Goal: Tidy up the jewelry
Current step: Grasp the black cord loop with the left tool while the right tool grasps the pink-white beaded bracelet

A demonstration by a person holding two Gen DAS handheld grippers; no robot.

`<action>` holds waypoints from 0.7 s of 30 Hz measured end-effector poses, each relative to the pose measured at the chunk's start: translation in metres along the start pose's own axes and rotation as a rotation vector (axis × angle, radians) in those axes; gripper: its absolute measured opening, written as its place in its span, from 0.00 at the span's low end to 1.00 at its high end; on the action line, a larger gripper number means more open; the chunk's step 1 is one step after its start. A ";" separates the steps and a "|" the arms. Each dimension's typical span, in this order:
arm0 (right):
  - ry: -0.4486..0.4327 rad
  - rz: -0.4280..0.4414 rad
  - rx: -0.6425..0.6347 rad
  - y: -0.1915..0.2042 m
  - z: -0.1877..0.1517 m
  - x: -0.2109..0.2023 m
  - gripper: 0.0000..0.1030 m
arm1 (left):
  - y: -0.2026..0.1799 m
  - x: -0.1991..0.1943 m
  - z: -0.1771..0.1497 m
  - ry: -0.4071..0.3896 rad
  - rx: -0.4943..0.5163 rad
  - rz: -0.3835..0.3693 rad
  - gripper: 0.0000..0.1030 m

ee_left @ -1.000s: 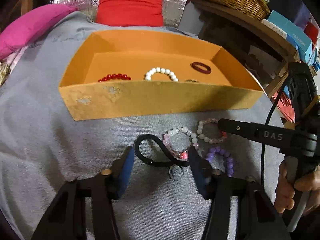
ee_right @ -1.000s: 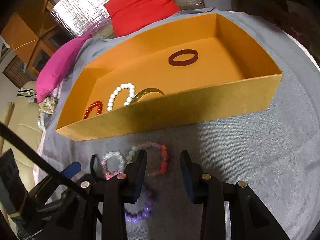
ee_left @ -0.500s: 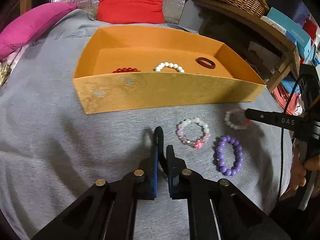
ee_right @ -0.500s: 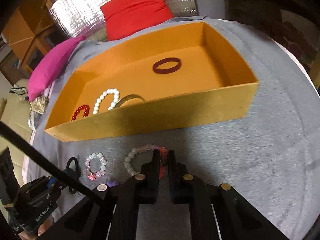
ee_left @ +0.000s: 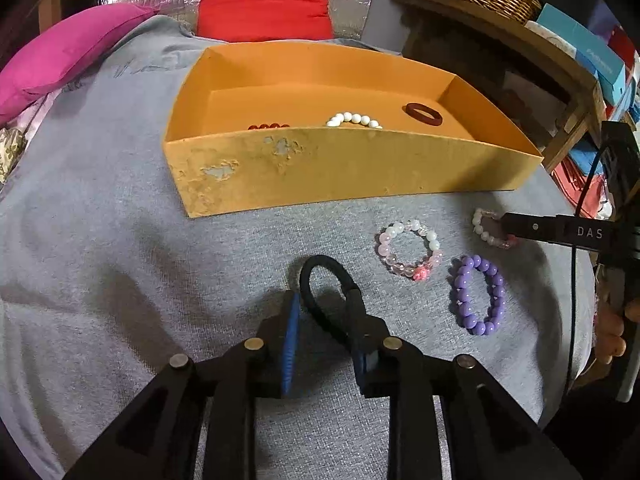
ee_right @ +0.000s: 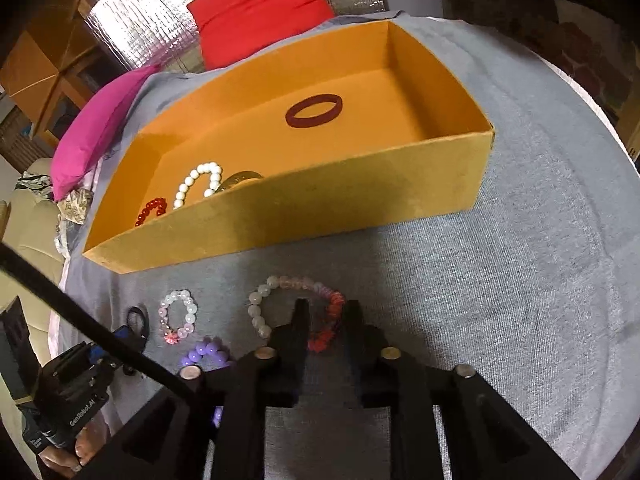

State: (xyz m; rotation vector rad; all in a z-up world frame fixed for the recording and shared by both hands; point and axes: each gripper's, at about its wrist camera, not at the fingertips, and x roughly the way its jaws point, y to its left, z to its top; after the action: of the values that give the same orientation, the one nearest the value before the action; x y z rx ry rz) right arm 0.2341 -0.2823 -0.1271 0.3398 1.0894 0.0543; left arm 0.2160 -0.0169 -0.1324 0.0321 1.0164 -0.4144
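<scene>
Four pieces of jewelry lie on the grey cloth (ee_left: 120,248) near the front wall of the orange cardboard box (ee_left: 340,168): a black elastic loop (ee_left: 320,280), a pale pink and white bead bracelet (ee_left: 408,250), a purple bead bracelet (ee_left: 478,294), and a mixed bracelet of white, pink and red beads (ee_right: 296,312). My left gripper (ee_left: 322,306) has its jaws spread partway, one on either side of the black loop's near end; the right-hand finger touches the band, while the blue-padded one stands just clear of it. My right gripper (ee_right: 323,320) also has its jaws parted a little, straddling the red stretch of the mixed bracelet without clamping it. Inside the box, a dark red ring-shaped bangle (ee_right: 314,111) lies toward the far right, and a white bead bracelet (ee_right: 198,184), a red bead bracelet (ee_right: 151,210) and a gold bangle (ee_right: 240,178) sit close to the near wall at the left.
</scene>
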 end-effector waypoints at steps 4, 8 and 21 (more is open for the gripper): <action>-0.026 -0.021 -0.024 0.003 -0.003 0.005 0.31 | -0.002 0.000 0.000 -0.009 0.007 -0.004 0.22; -0.054 -0.102 -0.096 0.012 -0.006 0.007 0.08 | -0.003 -0.001 0.000 -0.016 0.015 -0.002 0.09; -0.141 -0.031 -0.072 0.010 -0.001 -0.020 0.08 | 0.000 -0.013 0.002 -0.046 0.039 0.035 0.09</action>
State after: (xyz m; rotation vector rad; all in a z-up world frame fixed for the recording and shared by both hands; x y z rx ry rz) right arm 0.2247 -0.2772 -0.1075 0.2583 0.9505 0.0411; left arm 0.2115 -0.0125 -0.1204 0.0751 0.9613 -0.4009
